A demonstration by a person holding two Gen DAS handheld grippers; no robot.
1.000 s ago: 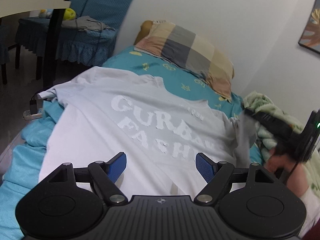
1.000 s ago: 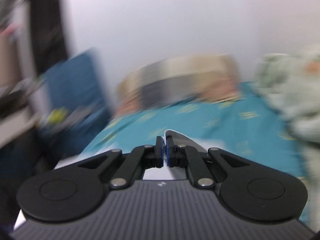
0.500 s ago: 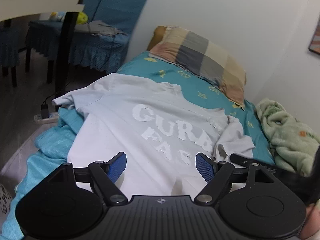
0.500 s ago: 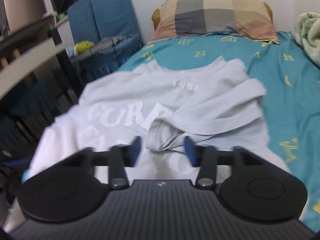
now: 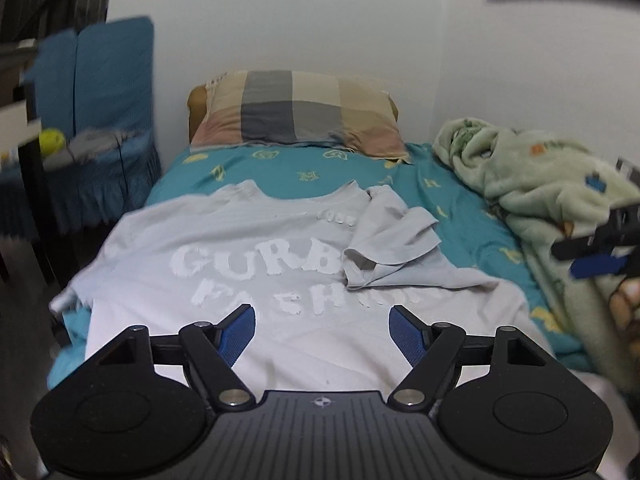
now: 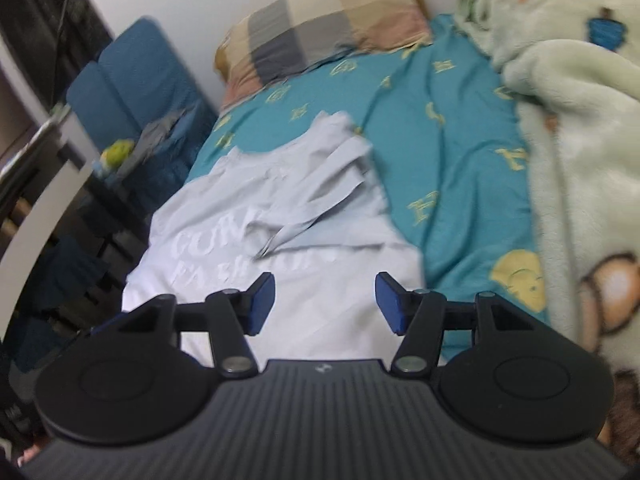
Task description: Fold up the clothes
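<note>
A light grey T-shirt point(image 5: 240, 248) with white lettering lies spread on the teal bedsheet point(image 5: 328, 172). Its right sleeve point(image 5: 392, 236) is folded inward over the chest. My left gripper point(image 5: 322, 334) is open and empty above the shirt's lower part. My right gripper point(image 6: 325, 302) is open and empty above the shirt's lower right part point(image 6: 320, 240). The right gripper also shows at the right edge of the left wrist view point(image 5: 600, 258).
A checked pillow point(image 5: 296, 114) lies at the head of the bed. A crumpled green blanket point(image 5: 532, 184) fills the bed's right side. A blue covered chair point(image 5: 100, 92) with a yellow object stands to the left. White walls are behind.
My right gripper has opened, let go of the sleeve on the chest and drawn back to the right. My left gripper has swung to face the bed head, still open.
</note>
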